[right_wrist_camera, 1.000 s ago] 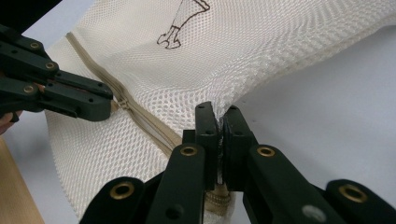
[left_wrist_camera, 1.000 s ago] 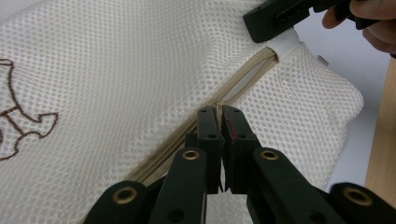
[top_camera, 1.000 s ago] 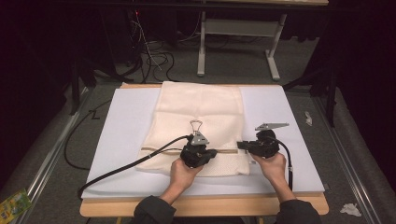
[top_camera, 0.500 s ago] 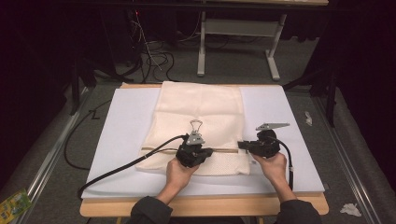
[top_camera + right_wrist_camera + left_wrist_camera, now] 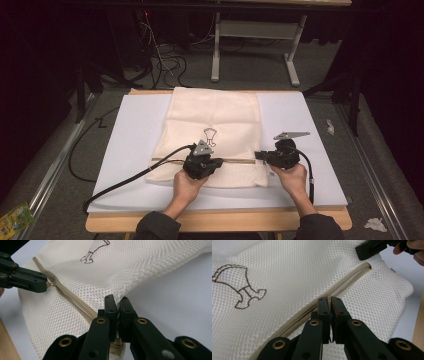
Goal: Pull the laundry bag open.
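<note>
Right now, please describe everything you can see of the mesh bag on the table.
The mesh bag is cream netting with a brown outline emblem, lying flat on the white mat. A beige zipper crosses it near the person. The left gripper is shut on the zipper mid-way; the right gripper is shut on the bag's edge at the zipper's end, lifting the fabric slightly.

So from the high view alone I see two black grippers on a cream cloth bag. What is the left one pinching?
Observer: The left gripper has its jaws shut on the pull of the beige zip that runs across the cream mesh bag.
Operator: And the right one?
Observer: The right gripper is clamped on the bag's edge, at the zip's end.
Operator: Is that cloth plain?
Observer: No, it is fine netting, with a brown outline drawing on it.
</note>
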Motion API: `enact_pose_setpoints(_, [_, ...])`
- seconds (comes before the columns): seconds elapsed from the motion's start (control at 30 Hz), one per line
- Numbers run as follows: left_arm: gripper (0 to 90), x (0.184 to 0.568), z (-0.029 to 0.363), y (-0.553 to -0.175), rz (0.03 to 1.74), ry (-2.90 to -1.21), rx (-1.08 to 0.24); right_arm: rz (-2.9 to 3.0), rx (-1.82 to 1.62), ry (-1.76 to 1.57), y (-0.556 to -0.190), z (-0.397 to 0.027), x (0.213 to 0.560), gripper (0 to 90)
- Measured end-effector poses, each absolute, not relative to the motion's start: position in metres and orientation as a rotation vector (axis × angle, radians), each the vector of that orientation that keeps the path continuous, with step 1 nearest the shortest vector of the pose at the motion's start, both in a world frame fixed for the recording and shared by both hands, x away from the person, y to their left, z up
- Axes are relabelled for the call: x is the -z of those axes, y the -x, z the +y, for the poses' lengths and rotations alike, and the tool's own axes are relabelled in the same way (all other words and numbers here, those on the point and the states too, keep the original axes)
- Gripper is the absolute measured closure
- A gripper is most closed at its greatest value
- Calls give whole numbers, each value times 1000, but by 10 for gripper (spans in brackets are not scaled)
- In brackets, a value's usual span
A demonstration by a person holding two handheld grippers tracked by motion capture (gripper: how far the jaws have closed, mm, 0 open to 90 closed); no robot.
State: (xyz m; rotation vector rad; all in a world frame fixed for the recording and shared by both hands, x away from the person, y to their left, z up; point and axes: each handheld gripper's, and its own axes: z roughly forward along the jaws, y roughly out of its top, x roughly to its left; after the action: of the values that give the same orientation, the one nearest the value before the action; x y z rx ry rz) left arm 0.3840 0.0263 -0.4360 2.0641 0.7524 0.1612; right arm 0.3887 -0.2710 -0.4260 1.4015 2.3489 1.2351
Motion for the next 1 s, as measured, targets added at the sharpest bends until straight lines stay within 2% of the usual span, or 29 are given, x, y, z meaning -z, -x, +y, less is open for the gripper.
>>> enact_pose_setpoints(1.0, [874, 434, 38, -384, 772, -2044, -167, 2354, -1227, -1403, -388, -271, 427, 885])
